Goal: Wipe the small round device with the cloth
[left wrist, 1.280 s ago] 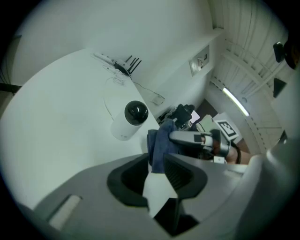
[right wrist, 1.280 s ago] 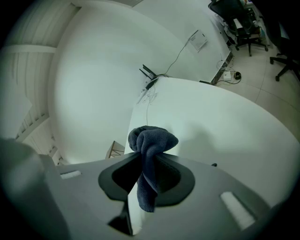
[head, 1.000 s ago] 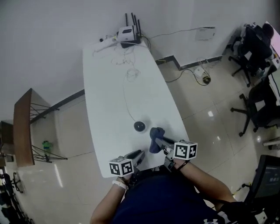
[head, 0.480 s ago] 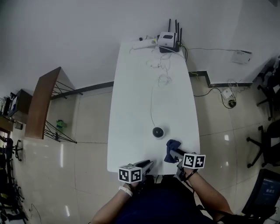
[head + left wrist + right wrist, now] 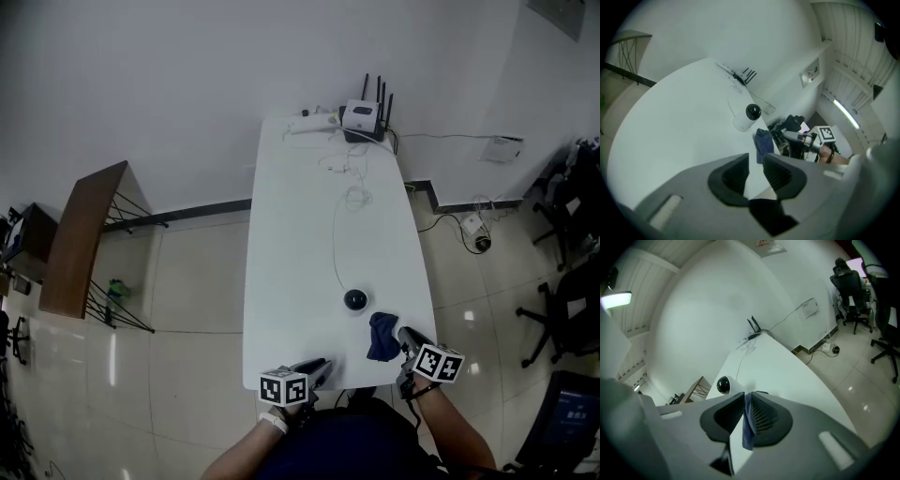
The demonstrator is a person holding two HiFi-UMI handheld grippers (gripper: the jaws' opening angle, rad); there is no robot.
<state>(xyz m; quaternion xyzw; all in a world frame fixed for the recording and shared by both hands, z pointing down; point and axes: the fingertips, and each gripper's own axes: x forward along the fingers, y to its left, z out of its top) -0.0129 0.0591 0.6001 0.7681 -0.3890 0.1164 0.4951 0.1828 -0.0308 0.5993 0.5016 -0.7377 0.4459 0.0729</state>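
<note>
White table (image 5: 300, 234); dark blue cloth (image 5: 382, 337) just clamped in the closing jaws of the right gripper (image 5: 746, 416).
The small round black-and-white device (image 5: 355, 300) is best steadied by the left gripper (image 5: 756, 171), whose empty jaws were just narrowed, almost together.

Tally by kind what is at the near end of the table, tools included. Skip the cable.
Round device: 1
Cloth: 1
Tools: 2, left tool and right tool
Total: 4

A router (image 5: 361, 117) and loose cables (image 5: 356, 197) sit at the far end of the white table (image 5: 300, 244).
</note>
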